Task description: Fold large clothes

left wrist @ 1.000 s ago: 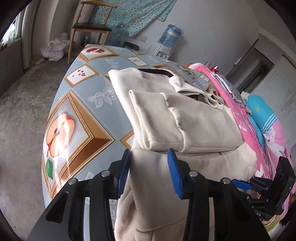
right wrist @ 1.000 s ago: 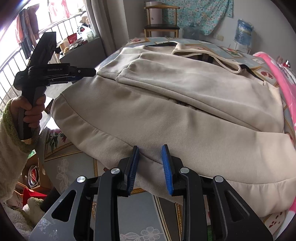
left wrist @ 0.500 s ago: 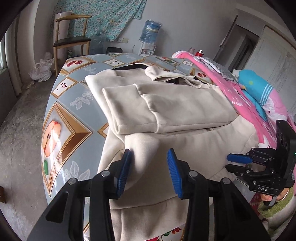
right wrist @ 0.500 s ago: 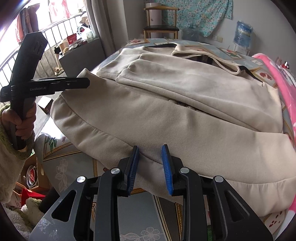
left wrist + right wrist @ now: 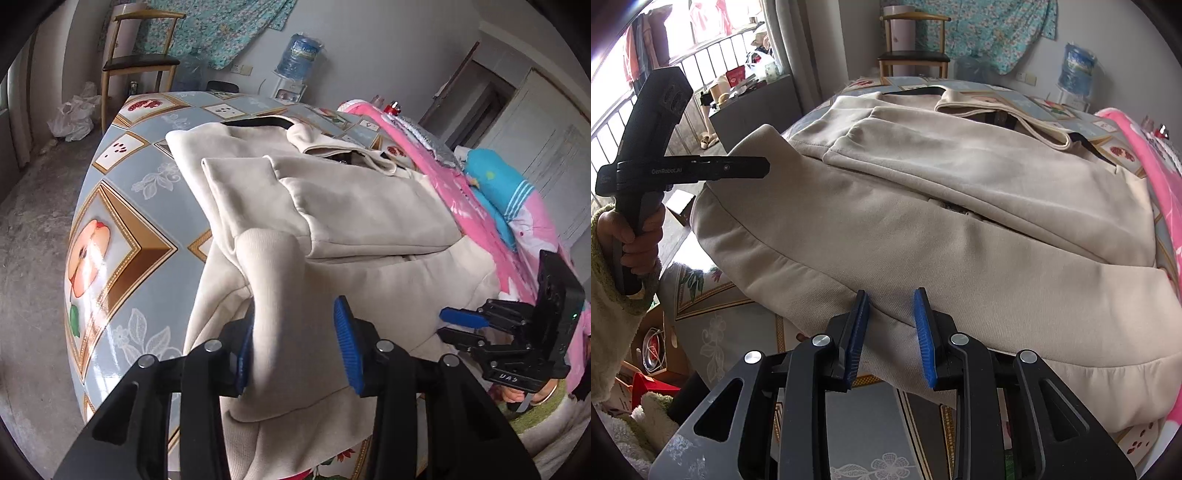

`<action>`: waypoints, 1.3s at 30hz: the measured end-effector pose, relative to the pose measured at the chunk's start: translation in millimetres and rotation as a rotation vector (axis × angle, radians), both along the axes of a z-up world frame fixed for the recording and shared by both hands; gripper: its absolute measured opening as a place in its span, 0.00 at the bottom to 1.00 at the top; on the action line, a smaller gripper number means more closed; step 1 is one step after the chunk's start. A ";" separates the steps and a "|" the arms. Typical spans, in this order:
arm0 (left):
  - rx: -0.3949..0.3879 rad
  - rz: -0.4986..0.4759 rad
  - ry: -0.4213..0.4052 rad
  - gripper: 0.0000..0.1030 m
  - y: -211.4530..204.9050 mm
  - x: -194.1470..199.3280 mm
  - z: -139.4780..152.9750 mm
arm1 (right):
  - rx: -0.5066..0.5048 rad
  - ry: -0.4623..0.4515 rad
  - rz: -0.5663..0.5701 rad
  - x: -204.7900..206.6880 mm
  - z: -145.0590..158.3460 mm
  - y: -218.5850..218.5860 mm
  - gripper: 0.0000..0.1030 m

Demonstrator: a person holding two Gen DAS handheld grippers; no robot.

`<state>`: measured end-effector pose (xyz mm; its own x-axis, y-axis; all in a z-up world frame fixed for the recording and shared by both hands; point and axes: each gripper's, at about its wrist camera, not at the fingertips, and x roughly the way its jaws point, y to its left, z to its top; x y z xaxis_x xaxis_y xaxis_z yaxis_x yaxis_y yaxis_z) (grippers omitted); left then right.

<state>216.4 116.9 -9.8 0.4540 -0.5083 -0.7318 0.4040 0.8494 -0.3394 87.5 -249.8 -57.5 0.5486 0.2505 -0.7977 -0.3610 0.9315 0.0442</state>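
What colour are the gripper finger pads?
Blue, ribbed pads on black fingers; clearest in the right wrist view.

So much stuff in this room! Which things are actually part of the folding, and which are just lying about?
Part of the job:
- large beige fleece sweatshirt on the patterned tablecloth
- left gripper, fingers around a raised corner of the hem
- right gripper, at the hem

Just lying about:
- wooden chair
- blue water bottle
- pink blanket
- white plastic bag
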 end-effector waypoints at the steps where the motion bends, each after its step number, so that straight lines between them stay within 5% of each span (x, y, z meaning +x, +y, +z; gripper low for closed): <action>1: 0.050 0.017 0.011 0.37 -3.0 2.3 -3.6 | 0.000 0.000 -0.001 -0.1 0.0 0.2 0.24; 6: 0.214 0.062 -0.005 0.25 -24.4 1.7 -7.4 | 0.047 0.017 -0.007 -0.8 3.9 -6.2 0.31; 8: 0.298 0.073 -0.050 0.21 -38.3 -5.6 -6.7 | 0.097 0.013 -0.021 -4.0 11.5 -17.6 0.61; 13: 0.481 0.101 -0.133 0.20 -62.0 -17.3 -8.4 | 0.162 -0.057 -0.146 -11.5 38.1 -80.2 0.69; 20: 0.528 0.140 -0.138 0.20 -67.2 -14.2 -10.2 | 0.254 -0.040 -0.449 24.4 46.9 -199.6 0.68; 25: 0.519 0.159 -0.126 0.20 -66.7 -15.7 -9.4 | 0.316 0.098 -0.579 50.5 19.4 -245.4 0.53; 28: 0.511 0.162 -0.120 0.20 -66.0 -15.3 -9.3 | 0.349 0.162 -0.559 48.3 5.4 -245.1 0.47; 35: 0.515 0.155 -0.123 0.20 -66.4 -15.2 -9.4 | 0.239 0.101 -0.503 35.7 20.2 -227.8 0.44; 39: 0.512 0.154 -0.123 0.20 -66.1 -15.2 -9.5 | 0.278 0.107 -0.497 35.2 21.4 -230.4 0.40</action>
<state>201.2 50.8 -19.3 0.5925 -0.0217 -0.8053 0.2726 0.9461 0.1751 122.7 -480.2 -36.1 0.5738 0.1913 -0.7963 0.1367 0.9363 0.3234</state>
